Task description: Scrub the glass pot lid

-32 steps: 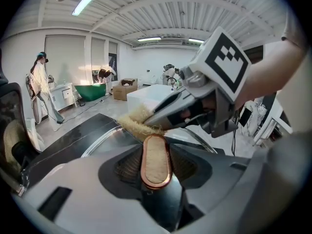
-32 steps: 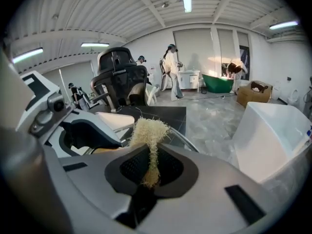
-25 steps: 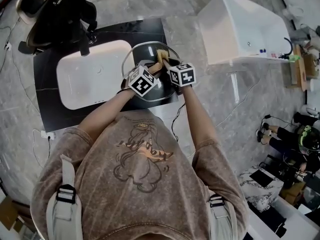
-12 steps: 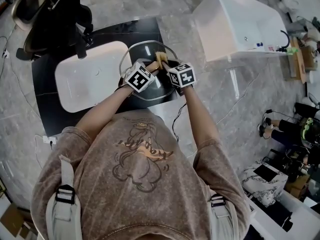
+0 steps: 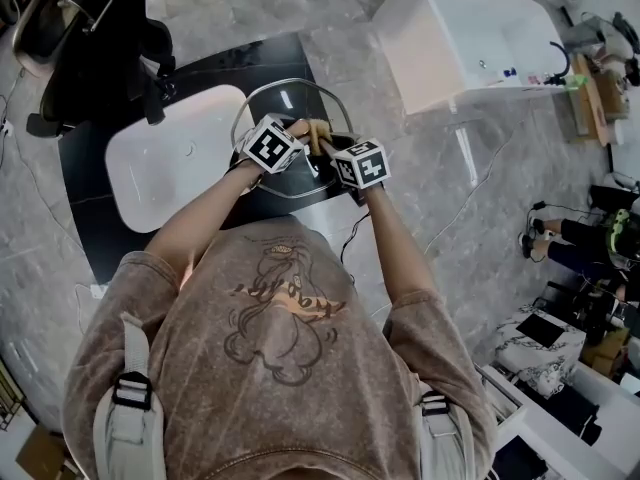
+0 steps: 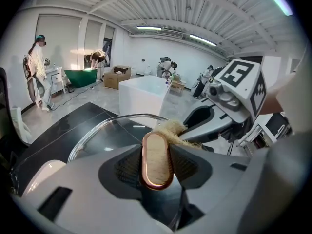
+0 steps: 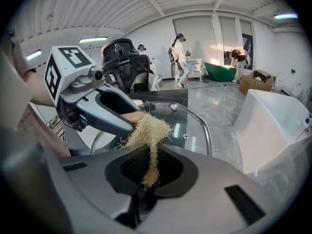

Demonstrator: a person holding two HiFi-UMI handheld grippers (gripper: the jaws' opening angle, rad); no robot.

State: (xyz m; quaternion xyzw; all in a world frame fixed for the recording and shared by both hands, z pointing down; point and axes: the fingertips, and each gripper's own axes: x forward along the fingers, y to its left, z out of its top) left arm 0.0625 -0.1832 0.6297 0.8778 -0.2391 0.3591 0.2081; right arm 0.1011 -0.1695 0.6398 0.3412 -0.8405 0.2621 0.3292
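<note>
Now our right gripper (image 7: pixel 148 172) pinches the scrubber (image 7: pixel 148 130) nearer the handle (image 6: pixel 157 167) our left gripper (image 6: pixel 156 155) clamps than 1 second ago, so we keep scrubbing the glass pot lid (image 7: pixel 190 126) at the counter's (image 5: pixel 200 68) right edge.

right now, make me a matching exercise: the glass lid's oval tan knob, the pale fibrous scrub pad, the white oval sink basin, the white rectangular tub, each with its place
Things
1. oval tan knob of the round glass pot lid
2. pale fibrous scrub pad
3. white oval sink basin
4. white rectangular tub

Places
A. standing on the grey floor
B. clamped in the right gripper
C. sunk in the black counter
D. clamped in the left gripper

Pairs: 1-D, 2-B, 3-C, 4-A
</note>
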